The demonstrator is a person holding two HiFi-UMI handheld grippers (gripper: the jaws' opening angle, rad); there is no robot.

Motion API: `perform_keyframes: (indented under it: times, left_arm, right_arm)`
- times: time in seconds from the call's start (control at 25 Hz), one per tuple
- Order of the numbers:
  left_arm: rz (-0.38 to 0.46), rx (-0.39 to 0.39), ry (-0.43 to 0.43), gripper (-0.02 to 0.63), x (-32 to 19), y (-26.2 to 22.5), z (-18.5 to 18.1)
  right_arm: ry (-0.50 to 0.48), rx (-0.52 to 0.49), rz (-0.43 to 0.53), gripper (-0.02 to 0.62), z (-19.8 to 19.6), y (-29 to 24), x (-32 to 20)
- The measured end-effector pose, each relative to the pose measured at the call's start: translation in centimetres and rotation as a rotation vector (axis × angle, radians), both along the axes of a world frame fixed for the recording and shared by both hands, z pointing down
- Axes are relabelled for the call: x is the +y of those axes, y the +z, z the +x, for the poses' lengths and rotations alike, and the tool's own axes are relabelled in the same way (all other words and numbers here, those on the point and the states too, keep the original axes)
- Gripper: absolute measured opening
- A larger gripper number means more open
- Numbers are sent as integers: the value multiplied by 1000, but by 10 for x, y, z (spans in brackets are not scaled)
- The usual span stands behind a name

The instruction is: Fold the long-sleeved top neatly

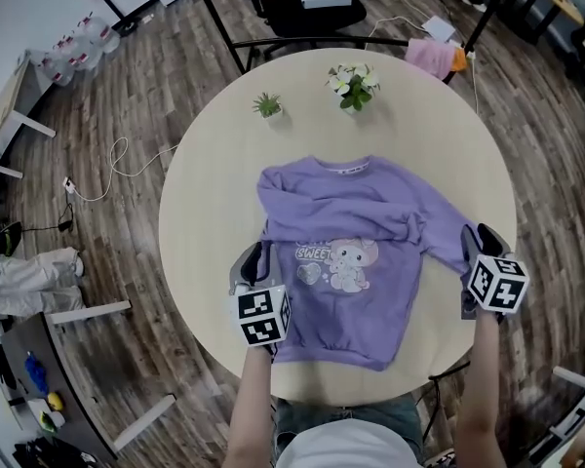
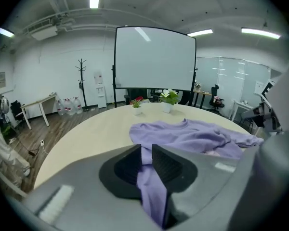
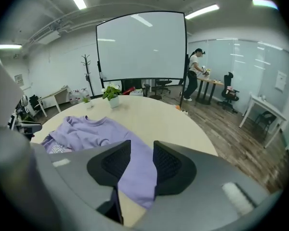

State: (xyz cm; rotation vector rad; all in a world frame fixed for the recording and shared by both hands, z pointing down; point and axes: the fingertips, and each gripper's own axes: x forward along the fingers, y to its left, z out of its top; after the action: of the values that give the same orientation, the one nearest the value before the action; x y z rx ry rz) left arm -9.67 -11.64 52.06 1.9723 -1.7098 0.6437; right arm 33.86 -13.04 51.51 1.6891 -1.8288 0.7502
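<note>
A purple long-sleeved top (image 1: 351,261) with an elephant print lies flat on the round table (image 1: 205,183), hem toward me. One sleeve is folded across the chest (image 1: 341,211). The other sleeve (image 1: 444,237) runs out to the right. My left gripper (image 1: 256,261) sits at the top's left edge, shut on a strip of purple cloth (image 2: 151,186) that hangs lifted between its jaws (image 2: 145,154). My right gripper (image 1: 478,244) hovers at the right sleeve's end. Its jaws (image 3: 141,154) stand apart, and the sleeve cuff (image 3: 137,179) lies on the table below the gap.
Two small potted plants (image 1: 266,105) (image 1: 352,84) stand at the table's far side. Behind it are a black chair frame and a pink cloth (image 1: 431,57). The table's edge is close past the right cuff. A person (image 3: 193,73) stands at a distant desk.
</note>
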Motion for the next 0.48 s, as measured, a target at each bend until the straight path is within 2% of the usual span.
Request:
perform_keyframes:
  times: [0.2,0.48]
  left_arm:
    - [43,27,105,8,11,-18,35]
    - [52,45,223,8,26,-24,97]
  right_arm:
    - [95,39,38,175,36,-14,35]
    - [247,52,1,181,97,4,99]
